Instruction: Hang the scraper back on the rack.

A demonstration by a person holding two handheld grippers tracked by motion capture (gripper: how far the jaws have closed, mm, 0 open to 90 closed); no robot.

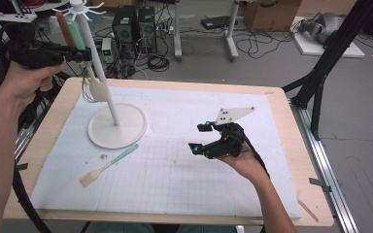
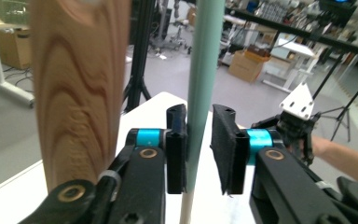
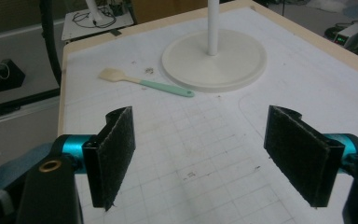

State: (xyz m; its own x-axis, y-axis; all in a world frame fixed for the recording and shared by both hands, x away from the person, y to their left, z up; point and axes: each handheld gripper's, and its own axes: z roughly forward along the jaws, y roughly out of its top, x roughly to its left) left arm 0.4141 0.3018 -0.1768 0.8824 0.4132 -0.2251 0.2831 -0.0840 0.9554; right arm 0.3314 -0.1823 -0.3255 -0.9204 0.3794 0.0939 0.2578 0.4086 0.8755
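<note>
Above table, upright green-handled utensil (image 2: 204,70)

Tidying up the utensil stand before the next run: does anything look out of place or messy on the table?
One mint-handled spatula with a cream head lies loose on the white mat beside the white stand's round base, not hung with the others. A few small crumbs sit near it. Nothing looks spilled or broken.
</note>
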